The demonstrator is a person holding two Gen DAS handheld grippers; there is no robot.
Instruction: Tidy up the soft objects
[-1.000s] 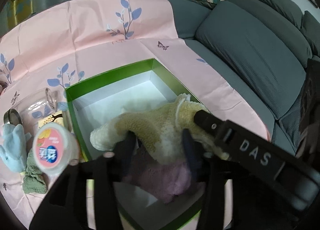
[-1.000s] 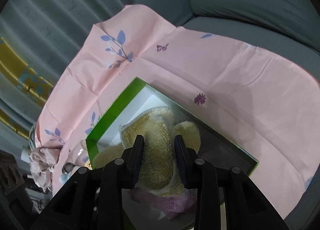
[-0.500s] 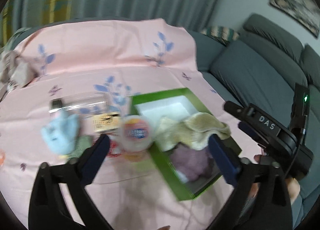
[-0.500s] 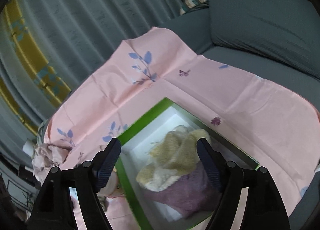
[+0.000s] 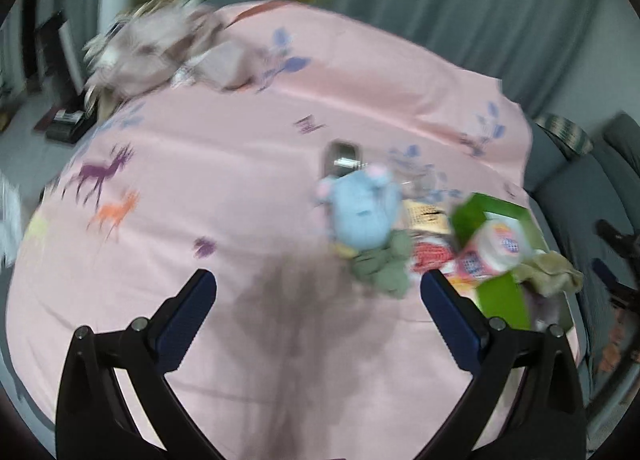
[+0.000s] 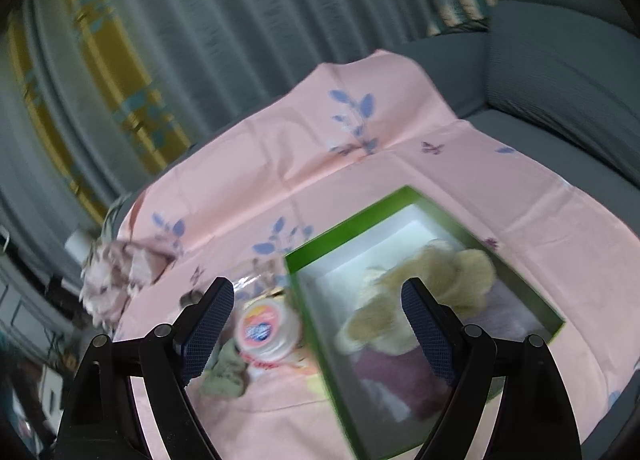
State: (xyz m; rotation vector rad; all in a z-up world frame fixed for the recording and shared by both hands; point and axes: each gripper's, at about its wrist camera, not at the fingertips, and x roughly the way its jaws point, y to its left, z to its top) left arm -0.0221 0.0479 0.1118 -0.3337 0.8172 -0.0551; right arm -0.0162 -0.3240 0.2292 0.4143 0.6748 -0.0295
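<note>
A green box (image 6: 352, 220) with a white inside holds a cream fluffy cloth (image 6: 432, 288) lying on a purple cloth (image 6: 384, 368). The box also shows in the left wrist view (image 5: 500, 296), at the right. A light blue plush toy (image 5: 362, 212) and an olive green cloth (image 5: 386, 266) lie on the pink sheet left of the box. The olive cloth shows in the right wrist view (image 6: 224, 372) too. My left gripper (image 5: 318, 292) is open and empty above bare sheet. My right gripper (image 6: 316, 304) is open and empty above the box's left edge.
A round tub with a pink label (image 6: 266, 330) stands beside the box, with snack packets (image 5: 434, 256) around it. A crumpled pinkish fabric pile (image 5: 160, 56) lies at the sheet's far corner. A grey sofa (image 6: 560, 72) is behind, curtains beyond.
Both grippers let go of the cream cloth, opened wide and pulled back. The cloth now lies in the box. The left gripper swung left toward the blue toy and bare sheet.
</note>
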